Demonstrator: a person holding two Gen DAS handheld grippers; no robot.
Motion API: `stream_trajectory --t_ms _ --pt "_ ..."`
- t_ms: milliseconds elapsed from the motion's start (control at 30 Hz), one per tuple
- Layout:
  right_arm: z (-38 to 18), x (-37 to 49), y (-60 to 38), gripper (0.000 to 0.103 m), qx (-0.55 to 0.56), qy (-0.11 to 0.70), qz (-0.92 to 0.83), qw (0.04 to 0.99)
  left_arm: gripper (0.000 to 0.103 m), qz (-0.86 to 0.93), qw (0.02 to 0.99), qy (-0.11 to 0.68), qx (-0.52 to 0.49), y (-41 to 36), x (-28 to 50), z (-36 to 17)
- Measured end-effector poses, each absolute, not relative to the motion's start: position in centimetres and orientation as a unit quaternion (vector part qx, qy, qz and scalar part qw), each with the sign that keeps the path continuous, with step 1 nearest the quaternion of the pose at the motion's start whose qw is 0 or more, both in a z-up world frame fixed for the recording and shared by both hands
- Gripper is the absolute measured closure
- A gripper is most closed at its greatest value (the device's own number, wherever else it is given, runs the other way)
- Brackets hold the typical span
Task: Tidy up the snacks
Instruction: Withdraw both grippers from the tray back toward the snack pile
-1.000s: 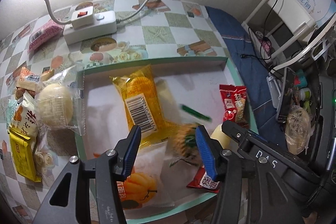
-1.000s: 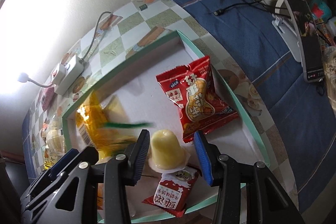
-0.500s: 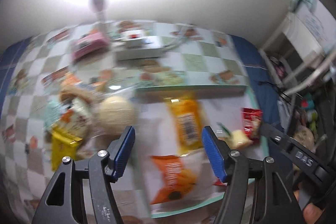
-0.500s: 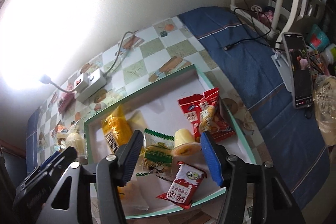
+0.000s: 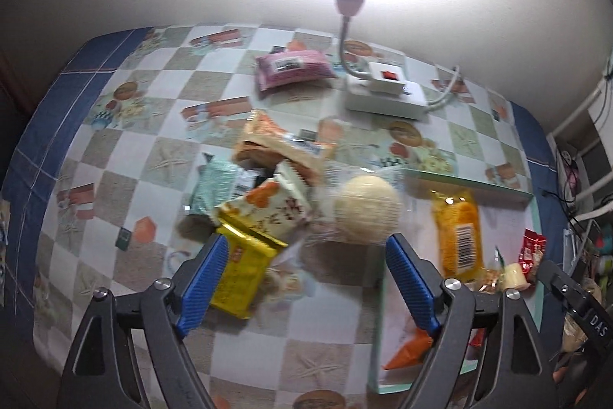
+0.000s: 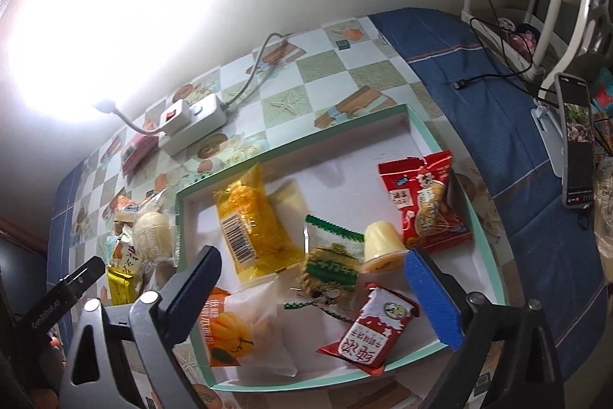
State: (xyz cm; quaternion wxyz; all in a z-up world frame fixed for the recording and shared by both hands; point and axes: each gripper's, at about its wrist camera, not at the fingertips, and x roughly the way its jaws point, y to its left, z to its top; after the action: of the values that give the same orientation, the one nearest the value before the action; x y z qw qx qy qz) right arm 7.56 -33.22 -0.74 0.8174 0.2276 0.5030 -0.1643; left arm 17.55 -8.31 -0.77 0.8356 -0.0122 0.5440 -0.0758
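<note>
Right gripper (image 6: pixel 312 288) hangs over the near half of the green-rimmed tray (image 6: pixel 429 137), jaws opening with nothing pinched; the green-white snack packet (image 6: pixel 333 261) lies flat under the gap, long axis running from near rim to far rim. The jelly cup (image 6: pixel 383 248) touches it, upside down. The tray's far right corner is bare. Left gripper (image 5: pixel 302 275), also opening and empty, hovers over the snack pile on the table just off the tray's left rim, above the yellow packet (image 5: pixel 241 275) and wrapped round bun (image 5: pixel 367 213).

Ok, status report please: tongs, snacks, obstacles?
Both tongs opening, empty. Six snacks in green-rimmed white box. Loose snack pile under left tongs. Nothing blocking.
</note>
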Motion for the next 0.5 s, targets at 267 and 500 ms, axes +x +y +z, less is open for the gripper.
stream_trajectory --t_ms 267,500 --pt "-0.8 8.6 -31.0 0.000 0.202 0.511 -0.148 0.822 0.010 0.006 0.836 0.548 -0.038 -1.5 18.7 -1.3" --pt "-1.3 10.0 -28.3 0.000 0.183 0.515 -0.130 0.828 0.005 0.053 0.835 0.544 -0.059 4.0 18.9 -1.7"
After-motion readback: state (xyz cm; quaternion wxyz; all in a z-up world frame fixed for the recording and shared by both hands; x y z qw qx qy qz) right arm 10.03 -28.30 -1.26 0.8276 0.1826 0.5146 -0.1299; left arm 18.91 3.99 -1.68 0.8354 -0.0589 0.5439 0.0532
